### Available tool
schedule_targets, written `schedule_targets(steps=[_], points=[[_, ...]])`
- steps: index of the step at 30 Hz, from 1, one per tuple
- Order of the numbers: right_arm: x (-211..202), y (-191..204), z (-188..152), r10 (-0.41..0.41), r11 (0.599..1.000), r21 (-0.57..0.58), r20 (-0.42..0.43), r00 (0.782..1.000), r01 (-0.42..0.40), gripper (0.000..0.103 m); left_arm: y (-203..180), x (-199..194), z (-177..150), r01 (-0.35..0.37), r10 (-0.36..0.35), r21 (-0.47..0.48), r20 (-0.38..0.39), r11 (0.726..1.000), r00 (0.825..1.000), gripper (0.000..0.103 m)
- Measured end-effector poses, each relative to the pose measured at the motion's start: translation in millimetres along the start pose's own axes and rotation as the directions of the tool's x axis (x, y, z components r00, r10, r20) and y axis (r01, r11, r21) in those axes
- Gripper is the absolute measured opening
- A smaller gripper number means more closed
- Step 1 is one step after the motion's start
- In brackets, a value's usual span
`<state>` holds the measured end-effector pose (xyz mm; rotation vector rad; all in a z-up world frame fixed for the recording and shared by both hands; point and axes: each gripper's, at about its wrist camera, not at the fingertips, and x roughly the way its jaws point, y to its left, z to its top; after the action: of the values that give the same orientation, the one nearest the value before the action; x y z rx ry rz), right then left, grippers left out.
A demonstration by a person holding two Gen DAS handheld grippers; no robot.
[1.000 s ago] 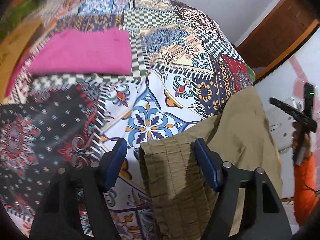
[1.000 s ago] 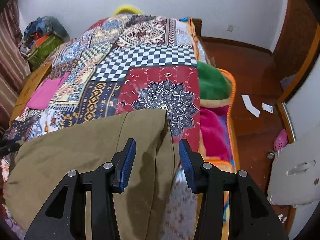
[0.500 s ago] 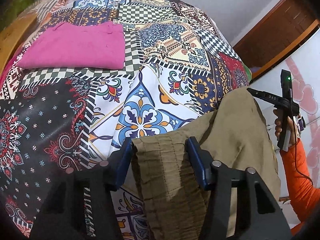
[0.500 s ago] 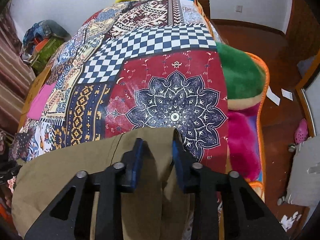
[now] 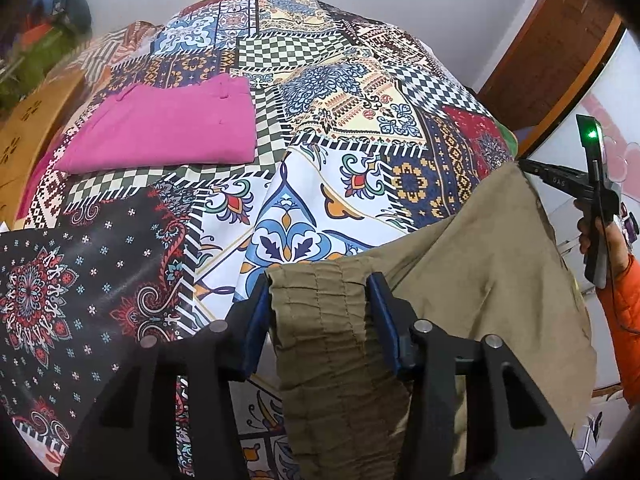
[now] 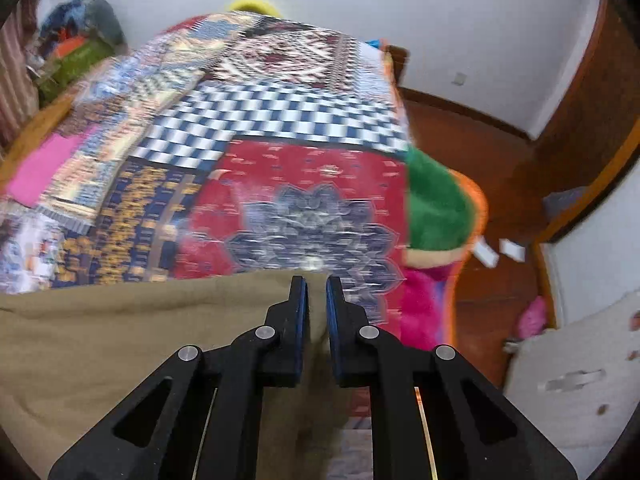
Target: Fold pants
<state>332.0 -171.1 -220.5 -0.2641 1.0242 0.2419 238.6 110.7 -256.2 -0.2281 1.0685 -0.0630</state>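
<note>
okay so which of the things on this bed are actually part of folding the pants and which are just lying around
Part of the job:
- khaki pants
- left gripper, jaws either side of the waistband
- right gripper, closed on the far end
- patchwork bedspread, the folding surface

Just lying about:
- folded pink garment
- green plush blanket
- paper scraps on the floor

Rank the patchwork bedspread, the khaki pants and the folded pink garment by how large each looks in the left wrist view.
1. patchwork bedspread, covering most of the frame.
2. khaki pants, though they lie nearest the camera, which inflates them.
3. folded pink garment, smallest, but farther away, so its true size against the pants is unsure.
</note>
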Motion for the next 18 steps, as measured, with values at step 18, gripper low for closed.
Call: schedule_targets(steps=[18], points=[[-1.4,6.4,-32.9,0.202,0.978,0.063,-0.088,0.975,-0.197,0.024,-4.9,-1.8,-4.5,-0.046,0.045,0.026,0.006,0.999,0.999,0.048]])
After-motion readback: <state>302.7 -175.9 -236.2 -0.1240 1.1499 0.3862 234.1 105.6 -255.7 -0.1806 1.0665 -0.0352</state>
